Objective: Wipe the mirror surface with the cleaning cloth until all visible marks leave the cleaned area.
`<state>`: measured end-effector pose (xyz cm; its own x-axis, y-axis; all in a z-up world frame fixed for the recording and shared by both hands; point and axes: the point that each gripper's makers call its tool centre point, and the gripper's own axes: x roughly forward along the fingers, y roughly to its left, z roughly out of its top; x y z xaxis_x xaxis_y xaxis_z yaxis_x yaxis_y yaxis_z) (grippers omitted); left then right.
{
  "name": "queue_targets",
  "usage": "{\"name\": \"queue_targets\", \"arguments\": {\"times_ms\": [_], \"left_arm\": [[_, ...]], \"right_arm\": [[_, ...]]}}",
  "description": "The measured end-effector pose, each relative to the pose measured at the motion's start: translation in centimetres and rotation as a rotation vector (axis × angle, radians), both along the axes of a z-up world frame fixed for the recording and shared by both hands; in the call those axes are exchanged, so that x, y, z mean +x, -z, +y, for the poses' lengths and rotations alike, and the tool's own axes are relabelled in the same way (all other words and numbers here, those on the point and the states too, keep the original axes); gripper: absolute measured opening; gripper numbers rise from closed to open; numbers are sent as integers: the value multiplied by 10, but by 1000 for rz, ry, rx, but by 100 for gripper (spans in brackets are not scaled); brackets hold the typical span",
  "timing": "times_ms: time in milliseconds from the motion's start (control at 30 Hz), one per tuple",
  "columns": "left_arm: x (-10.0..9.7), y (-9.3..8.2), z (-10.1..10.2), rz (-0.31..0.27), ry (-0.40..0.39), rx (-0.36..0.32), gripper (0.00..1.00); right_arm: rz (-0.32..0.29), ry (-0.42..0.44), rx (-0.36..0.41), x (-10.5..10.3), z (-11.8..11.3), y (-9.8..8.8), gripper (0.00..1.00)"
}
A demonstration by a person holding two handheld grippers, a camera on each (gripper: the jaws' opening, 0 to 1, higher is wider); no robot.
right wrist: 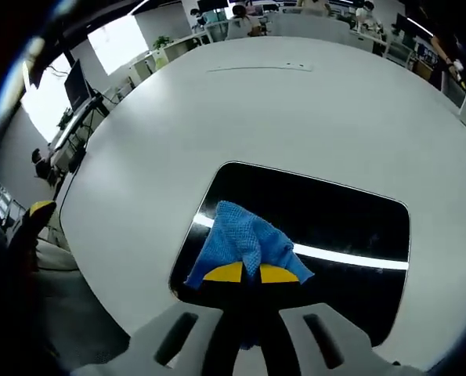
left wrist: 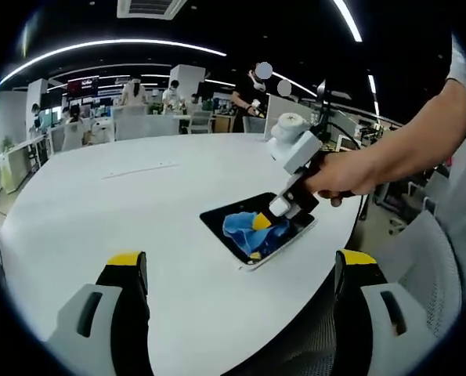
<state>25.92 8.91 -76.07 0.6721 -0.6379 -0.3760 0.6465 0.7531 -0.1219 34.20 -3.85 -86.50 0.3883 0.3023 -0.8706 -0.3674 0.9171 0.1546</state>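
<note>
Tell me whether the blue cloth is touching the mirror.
Touching. In the right gripper view the right tongs pinch the blue cloth, which lies spread on the mirror with no gap beneath.

In the right gripper view the right gripper (right wrist: 250,273) covers the near edge of the mirror (right wrist: 334,215), and the blue cloth (right wrist: 240,239) hides the glass beneath it, so any marks there cannot be judged. The cloth's lower end vanishes between the closed jaws. In the left gripper view the left gripper (left wrist: 240,266) is cut off below (only its yellow-tipped jaws rise into sight). The people at the far desks (left wrist: 150,125) are too small to make out.
</note>
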Motion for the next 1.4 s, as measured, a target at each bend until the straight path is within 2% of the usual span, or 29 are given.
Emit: {"name": "queue_targets", "arguments": {"times_ms": [233,300,367,500,533,600,667,767,833,1067,1233,1267,1333,1367,1400], "left_arm": [[-3,-2,-8,-21,26,2,99],[0,0,-7,24,0,-23,99],[5,2,-5,35,-19,-1,99],[4,8,-7,72,-16,-10,99],[0,14,-8,82,-4,11,99],[-1,23,-5,59,22,87,99],[-3,23,-7,97,24,69,99],[2,11,-3,20,10,56,99],[3,8,-2,-5,11,72,99],[2,6,0,22,6,50,99],[2,7,1,19,7,59,99],[2,8,2,10,11,76,99],[2,15,8,-12,26,173,98],[-2,20,8,16,35,196,98],[-2,19,6,18,36,178,98]], "right_arm": [[7,-2,14,-13,2,0,0],[8,-7,13,-15,3,0,0],[12,-11,16,-18,3,0,0],[16,-15,18,-24,4,0,0],[17,-15,19,-26,5,0,0],[17,-15,18,-29,5,0,0],[18,-16,17,-32,5,0,0],[15,-13,22,-34,6,0,0],[13,-11,23,-35,6,0,0],[18,-15,29,-42,7,0,0],[18,-21,26,-43,7,0,0],[19,-23,26,-43,7,-1,0],[22,-25,26,-44,7,-1,0],[21,-27,26,-44,7,0,0],[20,-29,25,-45,7,0,0]]}}
